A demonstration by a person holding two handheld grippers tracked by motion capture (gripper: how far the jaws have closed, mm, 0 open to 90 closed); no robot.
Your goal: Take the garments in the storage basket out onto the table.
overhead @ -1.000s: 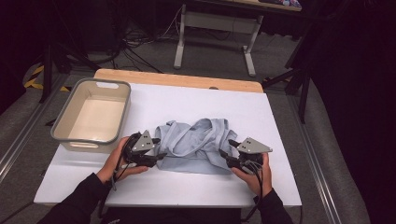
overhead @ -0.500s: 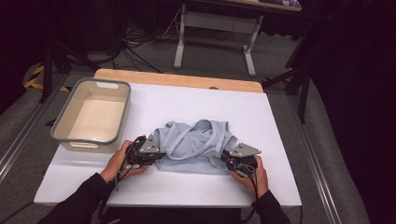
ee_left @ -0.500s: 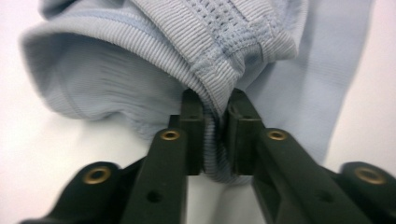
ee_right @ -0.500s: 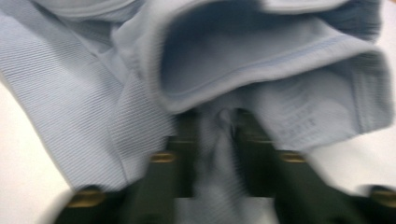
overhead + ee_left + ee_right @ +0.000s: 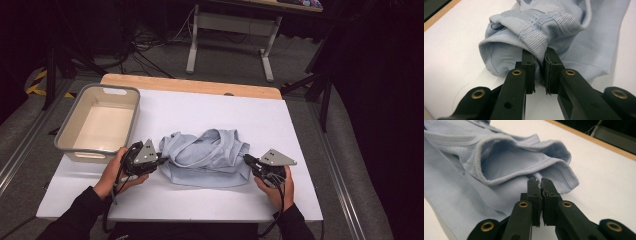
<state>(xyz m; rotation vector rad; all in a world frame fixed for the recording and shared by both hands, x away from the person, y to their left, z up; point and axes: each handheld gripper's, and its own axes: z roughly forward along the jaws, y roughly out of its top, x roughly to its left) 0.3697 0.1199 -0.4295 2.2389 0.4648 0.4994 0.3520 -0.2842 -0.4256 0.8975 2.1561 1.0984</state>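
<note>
A crumpled light blue knit garment [image 5: 207,156] lies on the white table top [image 5: 210,112], toward the front. My left gripper [image 5: 161,161] is at its left edge; in the left gripper view a thick bunch of the ribbed garment [image 5: 541,32] is pinched between the pads of the left gripper [image 5: 539,62], whose jaws have just closed on it. My right gripper [image 5: 248,161] is at the garment's right edge. In the right gripper view the right gripper [image 5: 540,185] has just closed, pinching a thin fold of the garment [image 5: 499,167].
An empty beige plastic tub [image 5: 98,124] stands on the table's left side, just behind my left hand. A wooden strip [image 5: 190,86] edges the far side of the table. A metal stand [image 5: 230,30] and cables are on the floor beyond.
Both grippers moved in to the garment's two ends and shut on the cloth. The left end of the garment is now bunched and slightly raised.
</note>
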